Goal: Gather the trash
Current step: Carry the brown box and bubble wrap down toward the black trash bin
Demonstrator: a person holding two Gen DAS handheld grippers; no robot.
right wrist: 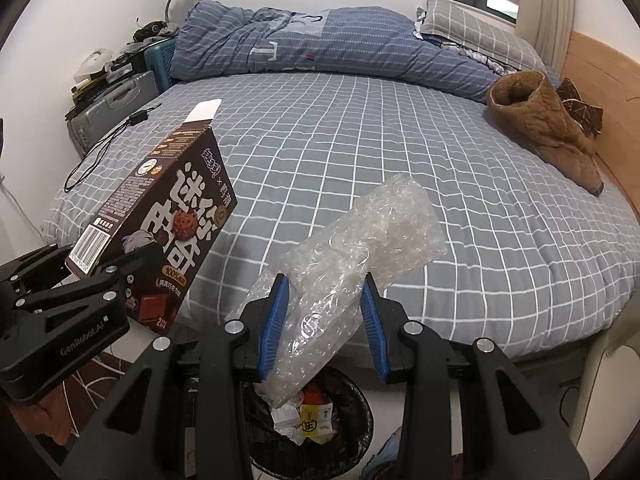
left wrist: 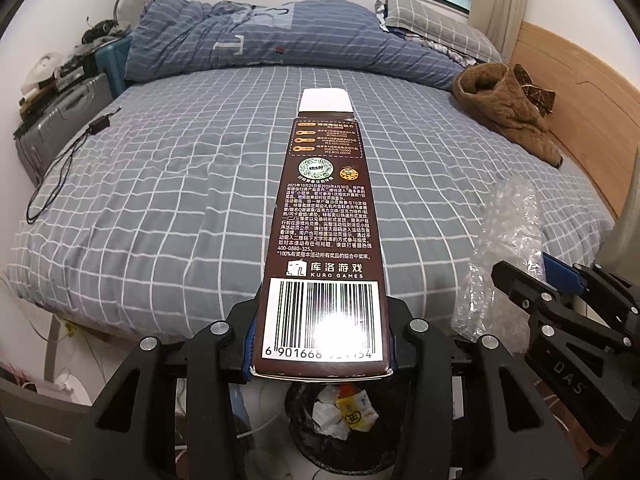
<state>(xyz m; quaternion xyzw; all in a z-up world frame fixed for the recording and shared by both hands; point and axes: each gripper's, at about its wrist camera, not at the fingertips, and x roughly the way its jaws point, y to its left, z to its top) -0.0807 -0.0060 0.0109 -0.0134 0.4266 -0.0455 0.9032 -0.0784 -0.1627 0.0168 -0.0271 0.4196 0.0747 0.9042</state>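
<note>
Trash in both tools now: my left tool (left wrist: 322,344) is clamped on the narrow sides of a brown snack box (left wrist: 324,240), and my right tool (right wrist: 324,320) grips a crumpled wad of bubble wrap (right wrist: 352,256), its blue pads (right wrist: 274,320) pressing in from both sides. Both loads hang over the edge of the bed (left wrist: 160,200), with the black bin (right wrist: 348,420) just below and already holding wrappers. My worry is the box: it is long and held only at its barcode end, so if I let go before it tips down it could catch the rim or land on the floor. The wrap is light and springy and may cling to a pad or drift wide. The two tools are near each other, so a careless swing could knock them together. The left view shows only the box's printed side panel; the right view shows its front face and open white flap (right wrist: 204,111).
</note>
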